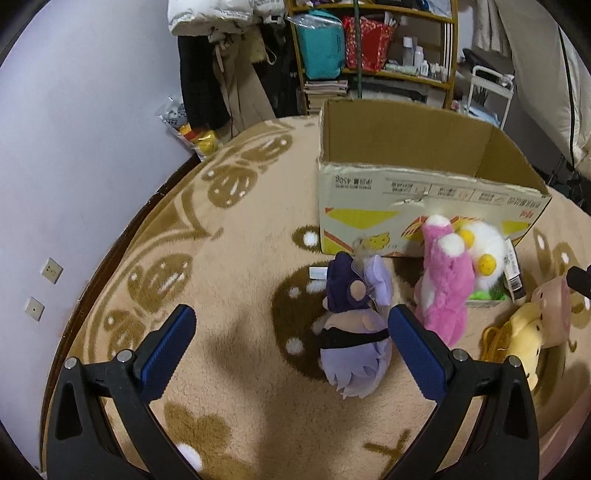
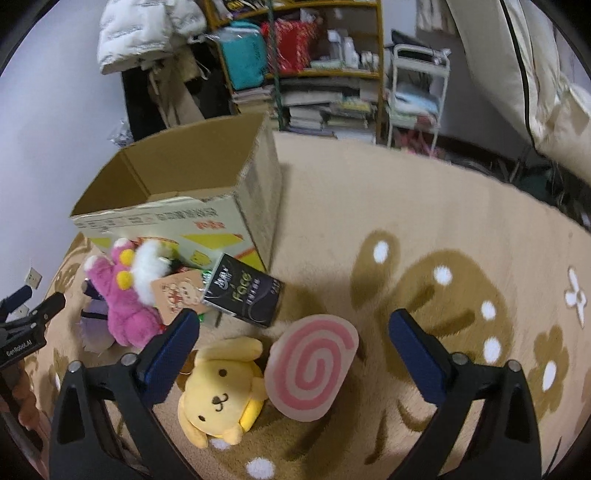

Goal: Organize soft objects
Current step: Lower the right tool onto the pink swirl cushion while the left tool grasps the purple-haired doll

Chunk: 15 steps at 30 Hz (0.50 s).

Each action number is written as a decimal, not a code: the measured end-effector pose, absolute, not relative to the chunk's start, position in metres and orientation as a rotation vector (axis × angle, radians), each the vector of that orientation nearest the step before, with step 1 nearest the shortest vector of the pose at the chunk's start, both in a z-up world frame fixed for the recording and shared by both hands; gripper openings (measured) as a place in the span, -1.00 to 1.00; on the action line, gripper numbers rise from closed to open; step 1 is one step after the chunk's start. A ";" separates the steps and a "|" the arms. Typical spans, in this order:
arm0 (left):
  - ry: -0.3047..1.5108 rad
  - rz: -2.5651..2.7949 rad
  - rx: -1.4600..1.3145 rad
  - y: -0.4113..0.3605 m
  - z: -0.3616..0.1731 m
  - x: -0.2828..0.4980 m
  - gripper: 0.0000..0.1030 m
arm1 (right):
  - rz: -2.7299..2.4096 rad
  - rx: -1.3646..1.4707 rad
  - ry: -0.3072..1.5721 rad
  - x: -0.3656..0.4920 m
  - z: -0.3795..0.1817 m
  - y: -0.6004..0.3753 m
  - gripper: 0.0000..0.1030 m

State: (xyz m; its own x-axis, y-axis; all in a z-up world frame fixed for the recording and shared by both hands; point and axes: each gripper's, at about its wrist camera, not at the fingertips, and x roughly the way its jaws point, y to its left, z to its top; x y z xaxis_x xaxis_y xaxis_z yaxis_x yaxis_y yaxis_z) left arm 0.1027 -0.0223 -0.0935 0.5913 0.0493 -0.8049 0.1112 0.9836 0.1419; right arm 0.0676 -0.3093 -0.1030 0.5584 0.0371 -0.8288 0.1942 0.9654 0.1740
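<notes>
We see a purple doll (image 1: 352, 332) lying on the rug (image 1: 229, 280) just in front of our left gripper (image 1: 291, 350), closer to its right finger (image 1: 417, 350) than to its left one. The left gripper's two blue fingers stand wide apart and hold nothing. A little past the doll and to the right of this gripper, a pink plush bunny (image 1: 445, 284) stands up, and a white fluffy toy (image 1: 487, 254) with yellow balls leans right behind it. Straight ahead, past these toys, sits a big open cardboard box (image 1: 417, 184), and the bunny and the white toy are right up against its front wall. Our right gripper (image 2: 291, 350) is also spread wide and holds nothing. A yellow puppy plush (image 2: 221, 391) lies face up just ahead of it, close to its left finger (image 2: 170, 354). A flat round cushion with a pink swirl (image 2: 314, 365) lies between the two fingers, touching the puppy. A bit farther out from this gripper, a black box with the word "Face" (image 2: 243, 295) leans near the cardboard box, and a tag with a little bear (image 2: 177, 295) sits beside it. Far ahead of both grippers, a yellow shelf (image 1: 373, 40) stands full of bags and books, and a white puffy jacket (image 2: 147, 33) hangs to the left of it.
</notes>
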 end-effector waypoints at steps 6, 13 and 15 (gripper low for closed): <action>1.007 -0.065 0.186 -0.028 -0.111 0.113 0.99 | -0.094 0.313 1.041 0.076 -0.121 -0.317 1.00; 1.070 -0.063 0.194 -0.031 -0.129 0.123 0.99 | -0.080 0.353 1.106 0.087 -0.138 -0.320 0.96; 1.083 -0.064 0.192 -0.031 -0.133 0.124 0.99 | -0.073 0.359 1.124 0.090 -0.143 -0.321 0.82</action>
